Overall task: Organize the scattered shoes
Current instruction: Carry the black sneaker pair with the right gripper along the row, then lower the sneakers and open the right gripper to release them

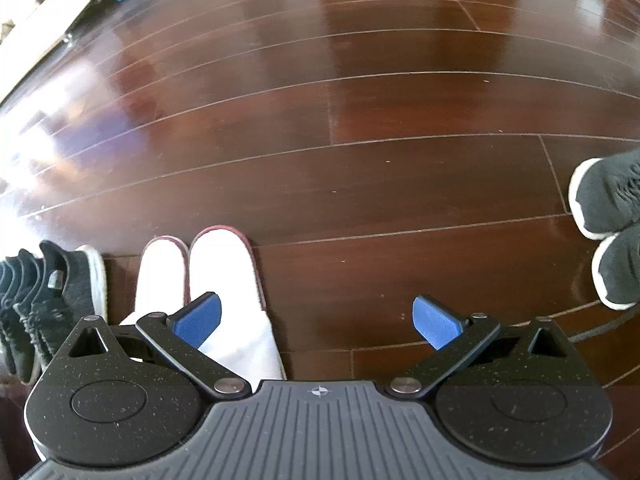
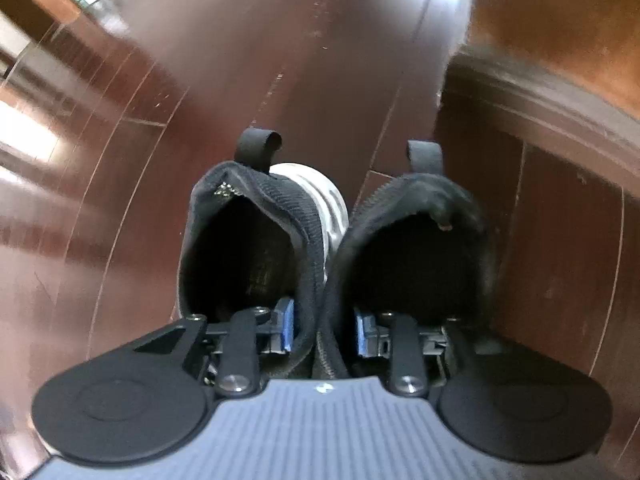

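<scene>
The left gripper (image 1: 318, 322) hung over the dark wooden floor (image 1: 360, 120) with its blue pads (image 1: 202, 316) spread wide and nothing between them. Behind its left pad, at the lower left of the left wrist frame, a pair of white slippers (image 1: 200, 280) lay side by side, toes pointing up the frame. Just left of them stood a row of dark knit sneakers (image 1: 60, 292) with white soles. At the right edge of that frame, well apart from the slippers, the toes of a dark sneaker pair (image 1: 612, 216) showed, one above the other, near a thin dark cable (image 1: 592, 334).

In the right wrist frame, the right gripper (image 2: 326, 330) was clamped on two black sneakers (image 2: 336, 240) at once, one finger inside each shoe opening, pinching the two touching inner collars together. Both heel pull-tabs stood up at the centre of the frame. A dark wooden baseboard (image 2: 540, 120) ran along the right side. The picture was blurred.
</scene>
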Demonstrator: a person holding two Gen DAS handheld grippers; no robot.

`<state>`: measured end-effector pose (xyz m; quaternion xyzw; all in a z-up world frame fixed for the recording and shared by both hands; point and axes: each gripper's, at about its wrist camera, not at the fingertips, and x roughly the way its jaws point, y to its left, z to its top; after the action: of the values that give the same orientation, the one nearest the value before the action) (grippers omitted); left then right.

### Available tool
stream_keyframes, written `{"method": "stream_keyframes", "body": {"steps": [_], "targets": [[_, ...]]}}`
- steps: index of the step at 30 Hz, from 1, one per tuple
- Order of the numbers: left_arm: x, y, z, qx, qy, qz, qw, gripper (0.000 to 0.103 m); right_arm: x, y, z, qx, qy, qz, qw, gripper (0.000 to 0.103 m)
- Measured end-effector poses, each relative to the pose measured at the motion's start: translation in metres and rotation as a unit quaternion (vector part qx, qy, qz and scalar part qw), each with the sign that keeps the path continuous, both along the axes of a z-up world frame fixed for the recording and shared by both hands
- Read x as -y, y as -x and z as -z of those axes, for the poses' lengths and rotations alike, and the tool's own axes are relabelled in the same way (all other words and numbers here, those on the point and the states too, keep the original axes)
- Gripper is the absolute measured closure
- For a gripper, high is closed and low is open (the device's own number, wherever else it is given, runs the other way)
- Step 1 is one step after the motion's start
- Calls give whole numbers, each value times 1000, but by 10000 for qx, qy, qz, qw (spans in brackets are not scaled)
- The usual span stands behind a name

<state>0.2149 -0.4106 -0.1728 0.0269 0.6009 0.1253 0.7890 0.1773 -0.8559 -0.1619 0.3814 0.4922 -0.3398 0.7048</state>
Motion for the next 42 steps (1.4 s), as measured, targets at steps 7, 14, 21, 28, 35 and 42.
{"method": "stream_keyframes", "body": {"steps": [7,14,21,28,35,42], "targets": [[0,4,-4,12,-29,-36,10000,0,16,-2,-14,30,250,8,9997,78],[6,4,-6,81,-37,23,10000,0,35,0,-28,149,645,188,9976,80],[3,5,-11,152,80,-20,9999,0,15,-2,-47,49,573,-347,9977,76],[-16,7,-28,266,333,-319,9986,0,-84,3,-74,183,557,-2367,9698,57],[-71,33,-38,313,382,-897,9947,0,-235,21,-87,554,22,-3999,9149,49],[-174,72,-49,444,263,-2122,9759,0,-404,41,-90,939,-703,-5160,8485,40]]}}
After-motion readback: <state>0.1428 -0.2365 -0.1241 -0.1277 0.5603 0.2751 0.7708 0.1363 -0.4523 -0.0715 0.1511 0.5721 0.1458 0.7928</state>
